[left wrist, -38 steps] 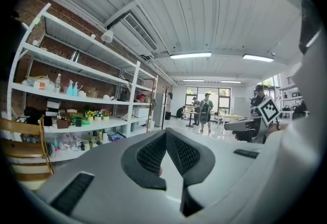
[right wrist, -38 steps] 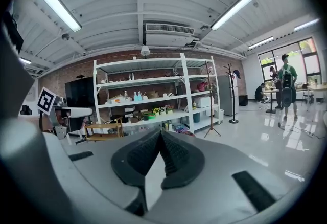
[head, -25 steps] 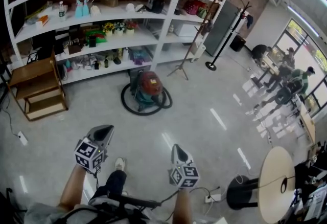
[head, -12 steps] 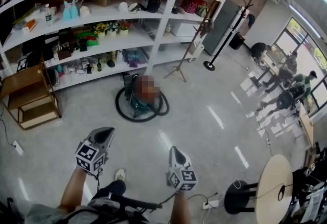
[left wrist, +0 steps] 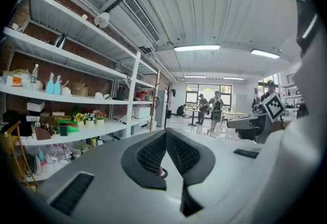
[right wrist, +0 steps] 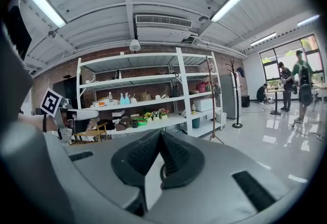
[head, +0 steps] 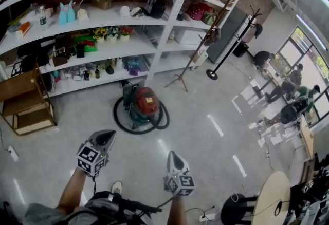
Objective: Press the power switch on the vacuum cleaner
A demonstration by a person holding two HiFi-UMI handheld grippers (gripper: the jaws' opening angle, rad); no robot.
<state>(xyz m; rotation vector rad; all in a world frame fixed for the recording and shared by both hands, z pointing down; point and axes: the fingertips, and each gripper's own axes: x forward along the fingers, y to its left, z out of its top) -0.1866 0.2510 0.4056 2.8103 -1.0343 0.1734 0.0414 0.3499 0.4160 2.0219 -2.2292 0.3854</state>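
Vacuum cleaner (head: pixel 145 103) with red top and teal body stands on the grey floor (head: pixel 205 142), far of centre, just near the bottom shelf of a white shelving unit (head: pixel 177 13). Black hose (head: pixel 120 122) lies in a loop round its base. Power switch is too small to make out.

Left claw (head: pixel 104 138) is held in the air near left, tip pointing far toward the vacuum cleaner and well apart from it. In the left gripper view its jaws are together at the tips, with nothing between them. Right claw (head: pixel 172 156) is held near centre, also tip-far and well apart from the vacuum cleaner. In the right gripper view its jaws are together too and grip nothing. The two claws are side by side with a gap between them, and a marker cube sits on each.

Wooden step shelf (head: pixel 24 101) stands at far left beside the shelving. Black coat stand (head: pixel 232 39) stands right of the shelving. People (head: pixel 289 108) are at far right by the windows. Person's shoe (head: pixel 116 187) shows on the floor between the claws, near edge.
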